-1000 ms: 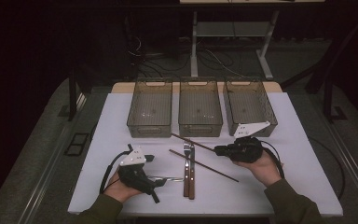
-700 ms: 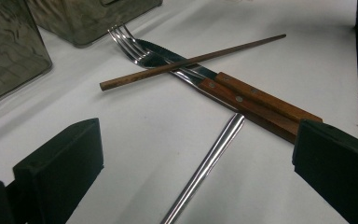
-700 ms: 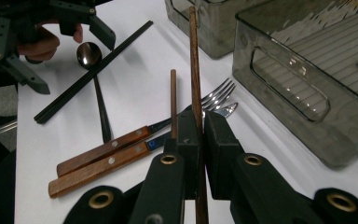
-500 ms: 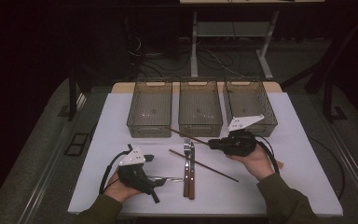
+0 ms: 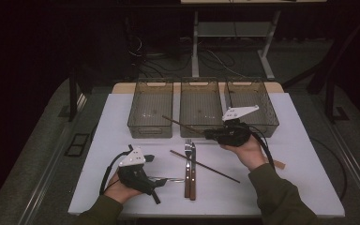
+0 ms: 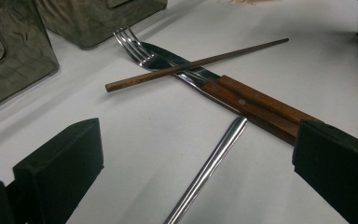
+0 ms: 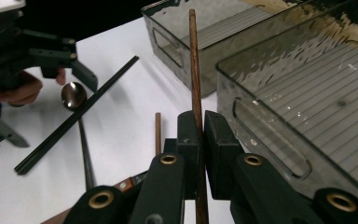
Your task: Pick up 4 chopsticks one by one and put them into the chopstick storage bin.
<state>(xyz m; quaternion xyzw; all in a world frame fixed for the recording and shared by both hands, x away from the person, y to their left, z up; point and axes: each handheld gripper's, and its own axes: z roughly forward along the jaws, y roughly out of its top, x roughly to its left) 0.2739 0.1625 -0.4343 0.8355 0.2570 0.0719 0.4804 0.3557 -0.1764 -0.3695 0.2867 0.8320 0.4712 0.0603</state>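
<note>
A: Wood is what the right claw [image 7: 198, 135] is clamped on: a brown chopstick [image 7: 193, 60] is pinched flat between the closed jaws and is carried tip-forward, lifted off the white counter [image 5: 304, 187]. How should the drop be handled?

B: Near things are to be minded first. The left claw [image 6: 191, 168] is held wide apart with nothing in it, resting low by the steel spoon [image 6: 209, 168]; it is best left parked there. Just beyond, the second chopstick [image 5: 204, 166] lies across the fork [image 5: 187, 164] and knife [image 5: 193, 166], so the carried stick should be kept high enough that nothing is swept.

A: And the bins?

B: Three smoky plastic bins [image 5: 201, 105] are lined up at the far side. The stick's tip is seen over the gap between the left bin [image 5: 151, 110] and the middle one; which bin is meant cannot be told. The rim should be cleared fully, the stick levelled along the bin's length, then lowered before the jaws are eased apart, so that it is laid and not dropped on end
</note>
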